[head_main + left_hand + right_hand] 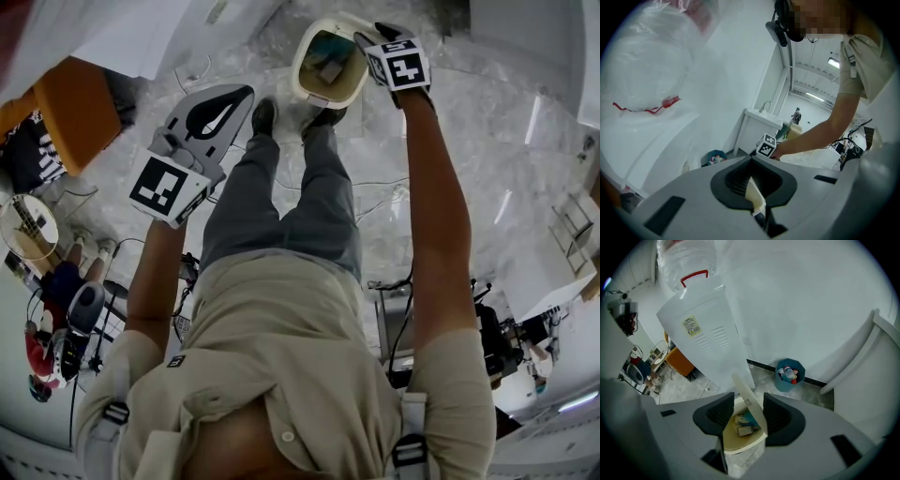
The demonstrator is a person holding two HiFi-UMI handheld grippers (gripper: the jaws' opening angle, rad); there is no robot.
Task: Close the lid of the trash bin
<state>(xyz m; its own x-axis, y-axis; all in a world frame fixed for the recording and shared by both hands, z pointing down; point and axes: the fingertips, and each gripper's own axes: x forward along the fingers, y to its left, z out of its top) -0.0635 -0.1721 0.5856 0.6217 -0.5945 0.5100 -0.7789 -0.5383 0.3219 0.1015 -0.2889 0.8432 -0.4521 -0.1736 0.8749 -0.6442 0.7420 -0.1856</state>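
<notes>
- Head view: the person stands on a grey marble floor (pixel 487 122) and holds both arms forward and down. A cream plastic trash bin (pixel 302 70) stands on this floor, just in front of the person's dark shoes (pixel 264 114). The bin is uncovered and some rubbish lies inside it. The right gripper (pixel 373 42) is at the right rim of the bin. The left gripper (pixel 234 101) hangs to the left, well apart from the bin. An orange cabinet (pixel 70 108) is further to the left.
- Left gripper view: the two jaws meet at their far tips, so only the rounded hollow between the black pads is free. They clamp nothing. A narrow cream strip shows through this hollow, and I cannot tell what it is. Beyond the jaws I see the marker cube (pixel 766 145) of the right gripper and the person's bare forearm behind it. A small blue eight-sided bin (pixel 715 157) stands by the wall.
- Right gripper view: the jaws are wide apart and grip nothing. A thin cream lid (pixel 751 401) stands nearly upright between them, nearer to the right-hand pad. I cannot tell whether it touches this pad. The bin sits directly below the jaws, with a small box and scraps inside.
</notes>
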